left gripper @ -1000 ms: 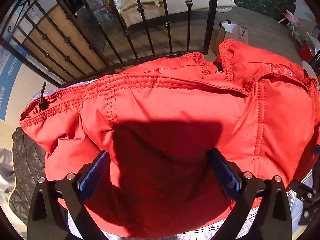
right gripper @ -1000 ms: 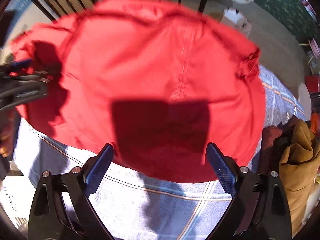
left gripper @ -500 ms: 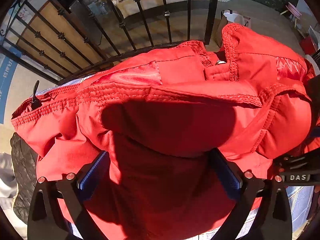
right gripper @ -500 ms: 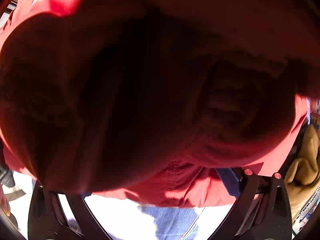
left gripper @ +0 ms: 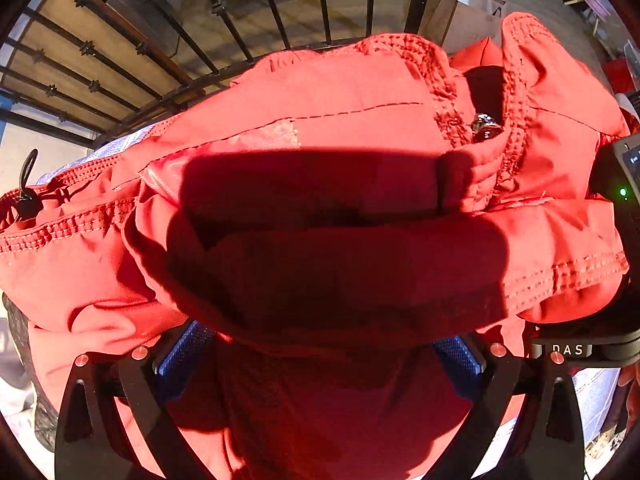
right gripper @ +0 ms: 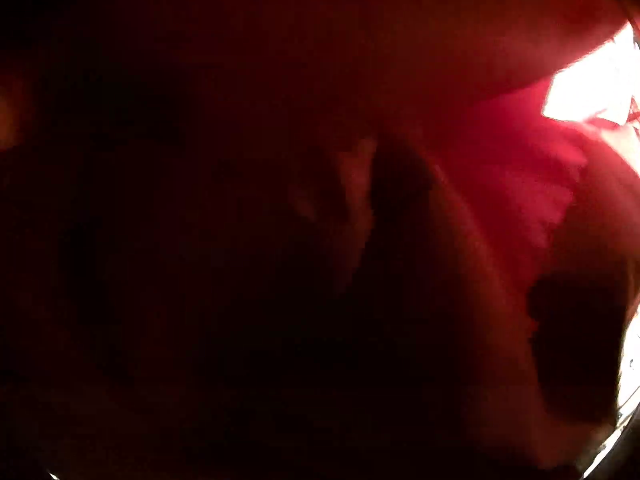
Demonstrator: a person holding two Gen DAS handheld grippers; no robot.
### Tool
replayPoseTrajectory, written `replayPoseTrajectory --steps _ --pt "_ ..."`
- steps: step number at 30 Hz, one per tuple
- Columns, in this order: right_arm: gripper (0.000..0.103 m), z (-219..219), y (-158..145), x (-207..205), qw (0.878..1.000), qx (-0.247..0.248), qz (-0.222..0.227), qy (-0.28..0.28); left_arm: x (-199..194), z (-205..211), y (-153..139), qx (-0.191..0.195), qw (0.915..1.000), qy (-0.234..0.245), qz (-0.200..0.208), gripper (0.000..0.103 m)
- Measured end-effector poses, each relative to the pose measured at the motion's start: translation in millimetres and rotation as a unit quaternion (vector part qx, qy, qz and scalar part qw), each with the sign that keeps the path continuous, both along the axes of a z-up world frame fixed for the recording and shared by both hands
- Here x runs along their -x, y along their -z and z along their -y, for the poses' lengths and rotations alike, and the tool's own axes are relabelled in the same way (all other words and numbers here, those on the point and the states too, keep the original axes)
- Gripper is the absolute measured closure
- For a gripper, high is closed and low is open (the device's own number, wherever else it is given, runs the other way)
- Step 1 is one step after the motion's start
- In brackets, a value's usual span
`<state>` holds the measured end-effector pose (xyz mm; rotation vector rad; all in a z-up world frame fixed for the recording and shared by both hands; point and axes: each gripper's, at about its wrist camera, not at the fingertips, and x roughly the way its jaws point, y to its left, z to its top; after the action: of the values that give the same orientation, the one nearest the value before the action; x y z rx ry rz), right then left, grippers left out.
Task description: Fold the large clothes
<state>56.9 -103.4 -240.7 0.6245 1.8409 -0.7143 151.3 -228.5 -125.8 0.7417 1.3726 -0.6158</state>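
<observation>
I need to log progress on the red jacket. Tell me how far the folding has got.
Done: the red jacket lies bunched on the striped cloth by the black railing, one layer doubled over near its snap button.
In hand: the left gripper sits with its jaws apart and fabric between them. The right wrist view shows only dark red cloth, so no grip can be read there.
Left: flattening and the final folds; no neat rectangle yet.
</observation>
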Motion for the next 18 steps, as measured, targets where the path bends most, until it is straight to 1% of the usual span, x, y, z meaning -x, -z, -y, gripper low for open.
replayPoseTrajectory --steps 5,14,16,18 --pt "0.004 3 7 3 1.0 -0.001 -0.005 0.001 2 0 4 0.0 1.0 0.003 0.006 0.004" --pt "0.004 8 12 11 1.0 -0.001 -0.009 -0.001 -7 5 10 -0.006 1.0 0.003 -0.002 0.004" --pt "0.004 13 13 22 1.0 0.0 -0.009 0.0 -7 6 11 -0.008 1.0 0.002 -0.002 0.004" --pt "0.004 14 14 25 1.0 0.003 -0.009 0.0 -6 7 13 -0.009 1.0 0.001 0.0 0.004"
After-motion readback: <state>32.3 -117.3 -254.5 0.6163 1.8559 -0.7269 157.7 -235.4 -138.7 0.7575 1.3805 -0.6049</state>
